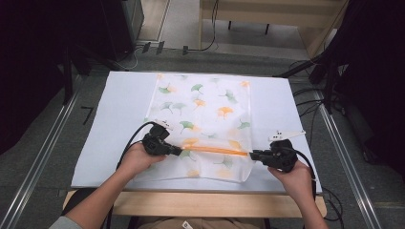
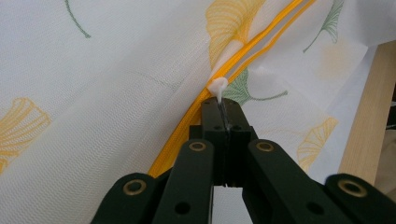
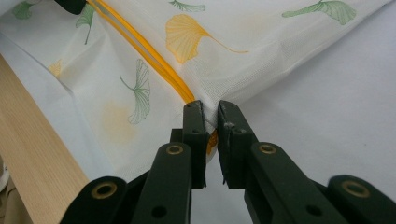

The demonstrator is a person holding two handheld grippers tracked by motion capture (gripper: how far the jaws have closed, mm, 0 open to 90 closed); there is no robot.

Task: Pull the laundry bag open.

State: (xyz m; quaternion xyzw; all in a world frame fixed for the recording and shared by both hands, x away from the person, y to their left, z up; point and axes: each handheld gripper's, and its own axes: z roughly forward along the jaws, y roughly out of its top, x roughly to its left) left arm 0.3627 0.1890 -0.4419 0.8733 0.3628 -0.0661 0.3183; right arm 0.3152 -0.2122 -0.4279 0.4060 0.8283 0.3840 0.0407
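A white mesh bag (image 1: 200,109) printed with green and orange ginkgo leaves lies flat on the table, its orange zipper (image 1: 215,150) running across its near part. My left gripper (image 1: 180,151) sits at the zipper's left end. In the left gripper view it (image 2: 223,112) is shut on the small white zipper pull (image 2: 218,87), with the zipper (image 2: 261,37) stretching away beyond. My right gripper (image 1: 251,154) is at the zipper's right end. The right gripper view shows it (image 3: 210,112) pinching the bag's fabric (image 3: 261,60) where the zipper (image 3: 140,46) ends.
A white cloth (image 1: 124,105) covers the table; its wooden front edge (image 1: 191,202) lies close to the person. Metal rails (image 1: 43,157) run along the floor on both sides, with cables (image 1: 310,95) at the right. A wooden bench (image 1: 267,14) stands beyond the table.
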